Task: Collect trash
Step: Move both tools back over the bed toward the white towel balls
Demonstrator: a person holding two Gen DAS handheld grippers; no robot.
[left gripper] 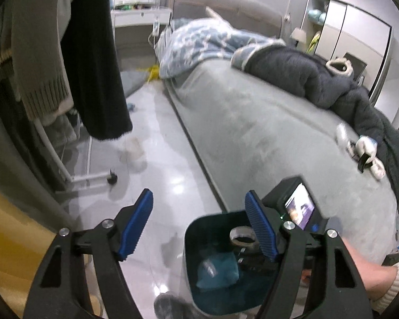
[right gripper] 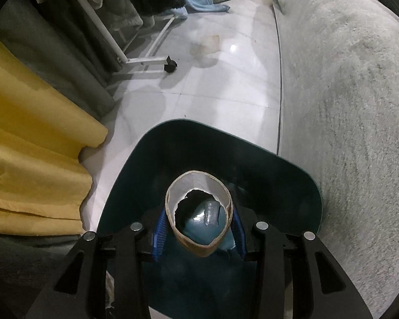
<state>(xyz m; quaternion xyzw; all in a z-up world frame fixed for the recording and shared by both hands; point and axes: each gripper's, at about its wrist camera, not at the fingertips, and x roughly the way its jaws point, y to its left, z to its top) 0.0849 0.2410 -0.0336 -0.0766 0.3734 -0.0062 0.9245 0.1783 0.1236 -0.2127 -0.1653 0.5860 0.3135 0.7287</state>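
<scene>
1. Left gripper [left gripper: 199, 223]: jaws spread wide, nothing between the blue pads [left gripper: 137, 223], tilted downward.
2. Right gripper [right gripper: 198, 235]: pointed steeply down, blue pads [right gripper: 159, 235] on either side of a cardboard ring [right gripper: 196, 244], contact uncertain.
3. Right hand [left gripper: 369, 273] grips its handle at the left view's lower right edge, cream cuff [left gripper: 397, 287] at the wrist.

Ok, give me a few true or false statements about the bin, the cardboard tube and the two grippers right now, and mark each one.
1. The right gripper has the cardboard tube between its fingers. True.
2. The tube is over the dark bin. True.
3. The left gripper grips a blue bag. False: nothing is between its fingers.
4. The bin stands on the bed. False: it stands on the floor beside the bed.
5. The bin is empty. False: a blue bag lies inside.
</scene>
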